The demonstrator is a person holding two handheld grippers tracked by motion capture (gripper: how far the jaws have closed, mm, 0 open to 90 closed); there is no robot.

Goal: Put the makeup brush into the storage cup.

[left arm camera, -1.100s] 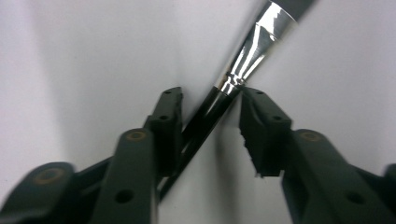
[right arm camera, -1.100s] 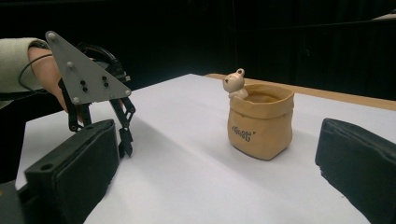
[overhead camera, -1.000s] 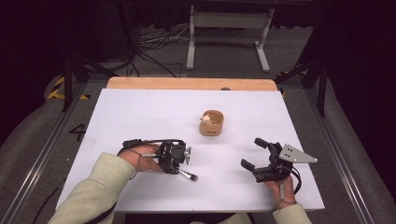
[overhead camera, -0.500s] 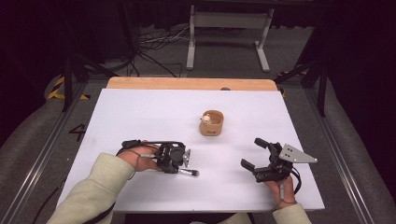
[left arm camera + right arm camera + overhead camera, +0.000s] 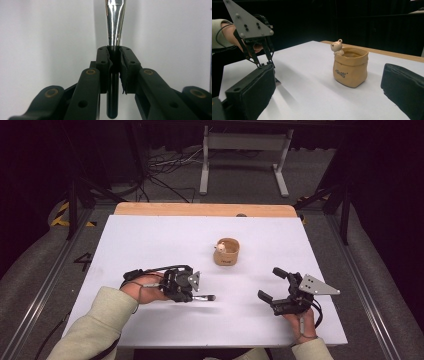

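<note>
**A:** Start closest to me. What do I have in my hands?

**B:** My left gripper point(image 5: 199, 296) lies low on the table point(image 5: 150, 245), near its front left, jaws pressed onto a brush point(image 5: 112, 82). In the left gripper view the dark handle sits between the two pads and the shiny metal ferrule runs on past them over the white top. From the high view the brush tip points right, along the surface.

**A:** And the right?

**B:** My right gripper point(image 5: 272, 283) is near the front right, jaws spread wide with nothing between them. In its own view the two black pads stand well apart at the bottom corners.

**A:** What lies past them?

**B:** A small tan pot point(image 5: 227, 252) shaped like a sack, upright near the middle of the table, between the two grippers and farther back. A little bear figure point(image 5: 337, 47) peeks over its rim, and there is dark lettering on its side that I cannot read.

**A:** The surface itself?

**B:** White, smooth, bare around the pot. A wooden strip point(image 5: 200, 209) shows along the far edge.

**A:** And the room?

**B:** Dark. Grey floor beyond the table, a tangle of cables point(image 5: 165, 167) on it, and a pale metal stand point(image 5: 245, 150) farther back. Yellow and black tape point(image 5: 62, 215) marks the floor at left.
</note>
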